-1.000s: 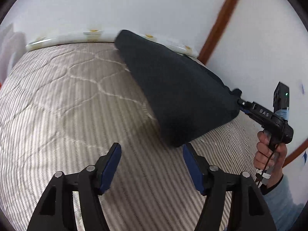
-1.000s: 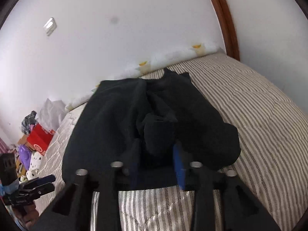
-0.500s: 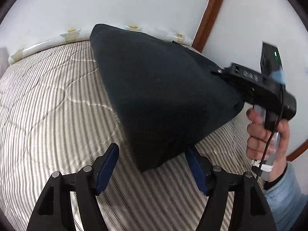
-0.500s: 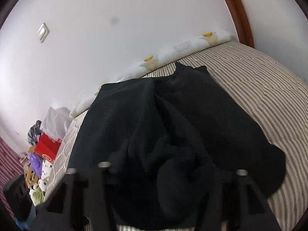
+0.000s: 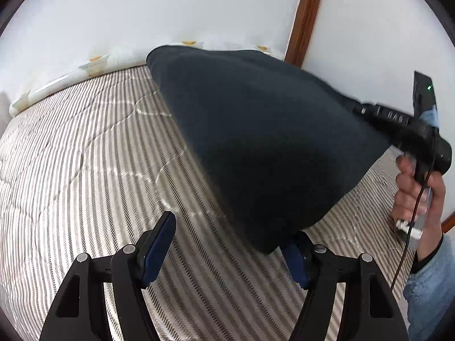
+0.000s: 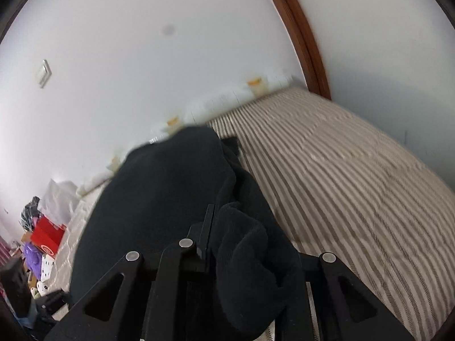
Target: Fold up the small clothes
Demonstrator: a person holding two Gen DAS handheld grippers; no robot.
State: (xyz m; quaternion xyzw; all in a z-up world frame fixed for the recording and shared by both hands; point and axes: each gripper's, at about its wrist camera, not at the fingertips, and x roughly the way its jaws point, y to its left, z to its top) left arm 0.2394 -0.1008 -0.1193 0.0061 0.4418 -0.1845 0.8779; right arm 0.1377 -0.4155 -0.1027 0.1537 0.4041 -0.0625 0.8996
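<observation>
Black cloth fills the right gripper (image 6: 224,244) — its fingers are clamped on a bunched edge of the dark garment (image 5: 264,142), which hangs lifted above the striped bed (image 5: 71,156), with only its far end seeming to rest near the pillows by the wall. The left gripper (image 5: 227,247) stands wide apart, holding nothing; the garment's lowest corner droops just over its right finger (image 5: 295,258). From the left view, the person's right hand (image 5: 418,190) grips the tool's handle beside the wall. Judging from this, the risk is a crooked fold — the thick bunch in the clamp could slip or the loose corner could swing away before the left gripper closes on it.
</observation>
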